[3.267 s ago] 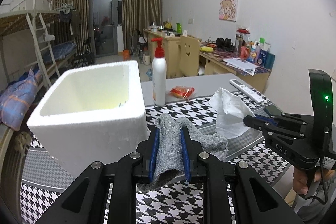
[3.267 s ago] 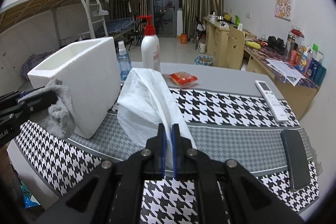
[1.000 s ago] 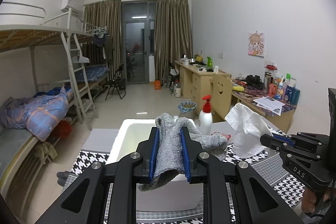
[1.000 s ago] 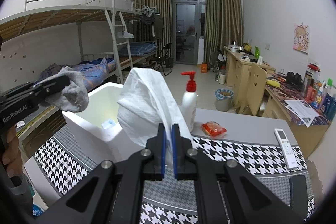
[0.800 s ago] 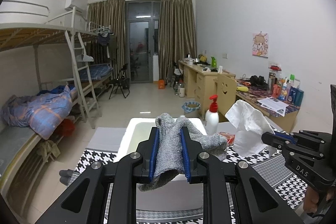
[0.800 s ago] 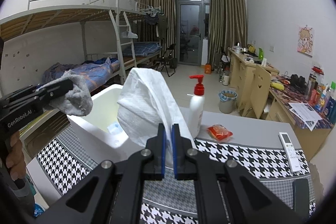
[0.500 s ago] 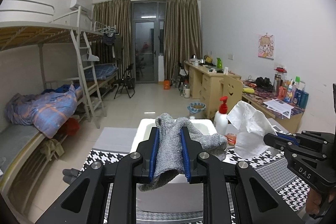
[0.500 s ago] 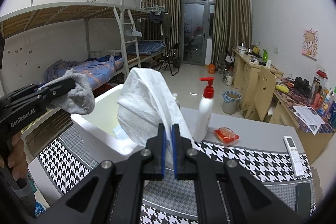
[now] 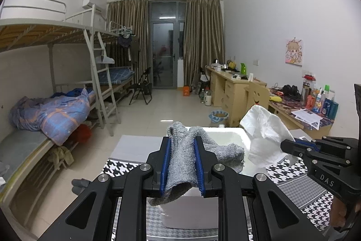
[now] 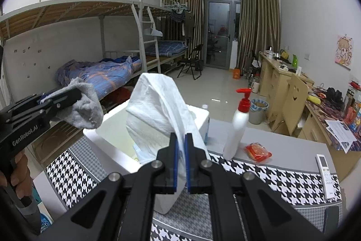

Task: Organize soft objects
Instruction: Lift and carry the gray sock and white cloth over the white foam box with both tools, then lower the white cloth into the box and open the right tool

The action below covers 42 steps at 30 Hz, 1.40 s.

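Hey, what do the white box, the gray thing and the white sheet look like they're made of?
Box: probably foam, with thick matte white walls.
Sock: knit fabric, a fuzzy gray weave, limp in the left gripper.
Sheet: likely tissue paper, thin and crinkled.

Two grippers are in view, the left gripper [image 9: 181, 164] and the right gripper [image 10: 181, 163], along with one grey sock [image 9: 180, 162], one white cloth [image 10: 158, 110] and one white foam box [image 10: 108, 143]. On the table [image 10: 293, 150] stand one pump bottle [image 10: 237, 134], one red packet [image 10: 258, 152] and one remote control [image 10: 325, 175]. One wooden chair [image 10: 291, 103] and one bin [image 10: 258, 111] stand on the floor beyond.
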{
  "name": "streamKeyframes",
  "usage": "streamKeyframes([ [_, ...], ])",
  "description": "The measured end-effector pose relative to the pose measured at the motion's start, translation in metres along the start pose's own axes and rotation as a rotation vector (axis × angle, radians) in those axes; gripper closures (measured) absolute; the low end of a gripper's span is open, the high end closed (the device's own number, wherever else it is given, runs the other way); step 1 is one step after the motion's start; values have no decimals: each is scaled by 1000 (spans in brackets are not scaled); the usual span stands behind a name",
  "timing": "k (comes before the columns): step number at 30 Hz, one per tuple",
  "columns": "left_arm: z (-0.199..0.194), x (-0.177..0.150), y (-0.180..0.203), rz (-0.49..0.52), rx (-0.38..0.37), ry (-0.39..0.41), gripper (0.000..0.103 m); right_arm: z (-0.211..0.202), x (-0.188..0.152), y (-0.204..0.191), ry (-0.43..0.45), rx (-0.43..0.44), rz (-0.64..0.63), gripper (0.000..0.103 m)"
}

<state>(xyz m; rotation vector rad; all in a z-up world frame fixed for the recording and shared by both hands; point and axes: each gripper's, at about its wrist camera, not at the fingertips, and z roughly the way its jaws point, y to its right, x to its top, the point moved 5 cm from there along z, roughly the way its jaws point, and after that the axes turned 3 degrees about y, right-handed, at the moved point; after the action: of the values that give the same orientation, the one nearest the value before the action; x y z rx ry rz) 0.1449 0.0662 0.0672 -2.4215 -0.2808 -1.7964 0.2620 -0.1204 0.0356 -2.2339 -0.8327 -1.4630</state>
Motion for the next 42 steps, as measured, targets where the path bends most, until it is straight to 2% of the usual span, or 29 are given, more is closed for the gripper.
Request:
streamKeyframes([
  [16,-5,-2,-23,-17,21,26,81,26,6,-18,-30,44,10,95],
  [34,2,-7,-37,-48,42,1,81,64,8,-25,-110,84,49,95],
  [36,3,-7,-38,-47,44,-2,81,67,7,-25,-121,92,56,92],
  [37,4,-7,-38,-47,44,-3,81,69,7,-25,-126,89,54,89],
  [39,4,-8,-38,-47,46,-5,81,70,4,-25,-137,89,53,73],
  [40,4,-7,-39,-47,46,-5,81,71,3,-25,-143,90,53,54],
  [41,4,-7,-39,-49,47,-4,81,70,3,-25,-134,90,53,40],
  [42,5,-7,-39,-51,48,-4,81,69,4,-26,-124,86,51,36],
])
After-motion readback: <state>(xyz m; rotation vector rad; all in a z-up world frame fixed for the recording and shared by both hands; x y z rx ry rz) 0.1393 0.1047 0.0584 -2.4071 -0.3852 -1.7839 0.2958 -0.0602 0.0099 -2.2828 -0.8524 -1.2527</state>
